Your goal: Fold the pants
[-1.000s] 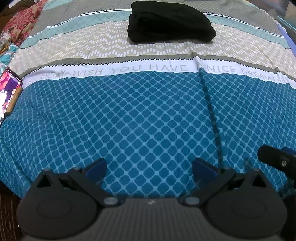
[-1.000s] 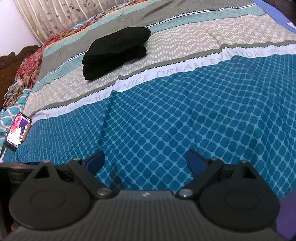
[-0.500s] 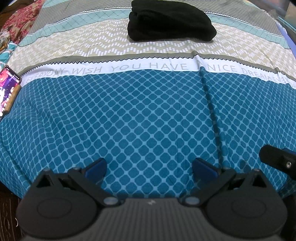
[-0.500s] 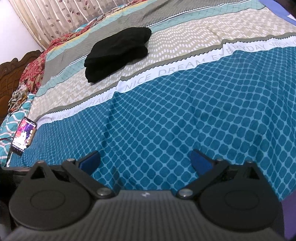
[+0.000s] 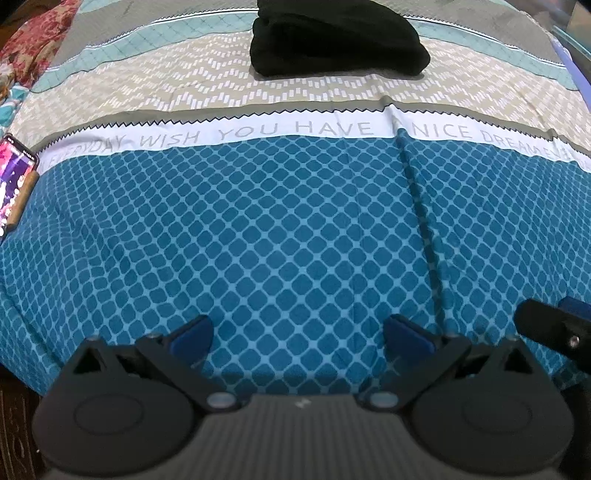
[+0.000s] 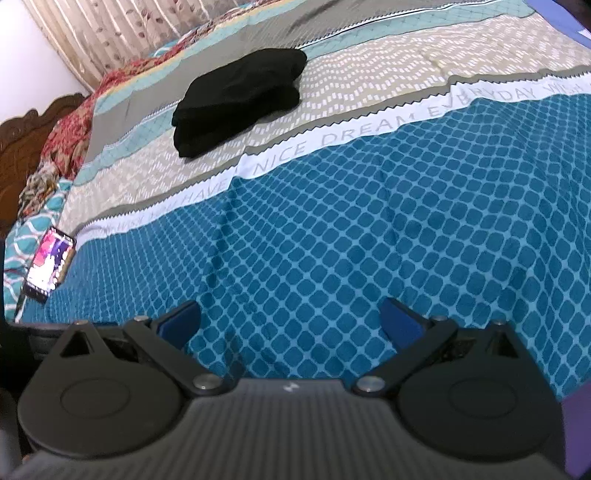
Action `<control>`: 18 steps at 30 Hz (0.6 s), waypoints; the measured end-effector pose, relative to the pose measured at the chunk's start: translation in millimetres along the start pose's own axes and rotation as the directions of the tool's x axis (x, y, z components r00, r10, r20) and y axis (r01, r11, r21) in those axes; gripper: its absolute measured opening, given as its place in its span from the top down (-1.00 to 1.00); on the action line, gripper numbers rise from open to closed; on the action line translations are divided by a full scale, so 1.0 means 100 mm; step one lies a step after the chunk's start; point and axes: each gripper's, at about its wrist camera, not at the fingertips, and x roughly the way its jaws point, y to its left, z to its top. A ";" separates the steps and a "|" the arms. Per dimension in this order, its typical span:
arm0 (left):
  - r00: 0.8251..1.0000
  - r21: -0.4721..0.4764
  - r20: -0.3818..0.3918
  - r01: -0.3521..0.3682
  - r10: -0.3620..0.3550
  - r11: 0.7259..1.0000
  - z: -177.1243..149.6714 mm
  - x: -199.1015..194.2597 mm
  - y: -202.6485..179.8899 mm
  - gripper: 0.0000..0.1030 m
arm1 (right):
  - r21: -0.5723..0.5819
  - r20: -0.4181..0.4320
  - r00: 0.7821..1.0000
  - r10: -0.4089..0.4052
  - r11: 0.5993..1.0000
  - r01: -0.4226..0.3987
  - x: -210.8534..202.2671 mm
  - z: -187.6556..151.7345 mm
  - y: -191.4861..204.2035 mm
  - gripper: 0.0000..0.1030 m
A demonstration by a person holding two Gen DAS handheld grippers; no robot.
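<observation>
The black pants lie folded in a compact bundle on the beige band of the bed cover, far ahead of both grippers; they also show in the right wrist view. My left gripper is open and empty, low over the blue diamond-patterned part of the cover near the bed's front edge. My right gripper is open and empty over the same blue area. Part of the right gripper shows at the right edge of the left wrist view.
A lit phone lies on the cover at the left edge, also in the right wrist view. A crease runs down the blue cover. A wooden headboard and curtains stand at the far left.
Both grippers have drifted slightly backward and lower toward the bed's front edge; the pants sit a little higher in the views. Both stay open and empty.
</observation>
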 end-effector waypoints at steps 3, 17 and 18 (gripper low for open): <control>1.000 -0.003 0.015 -0.026 0.026 1.000 0.00 -0.07 0.00 -1.00 | 0.005 -0.012 1.000 0.017 1.000 -0.017 -0.04 0.02 0.03 -1.00; 0.969 -0.021 0.189 -0.156 0.157 0.988 0.09 -0.56 0.11 -1.00 | -0.123 0.130 0.991 0.015 0.992 0.002 -0.40 0.15 0.33 -1.00; 0.965 -0.019 0.202 -0.167 0.167 0.986 0.09 -0.59 0.10 -1.00 | -0.131 0.138 0.990 0.015 0.991 0.003 -0.41 0.15 0.34 -1.00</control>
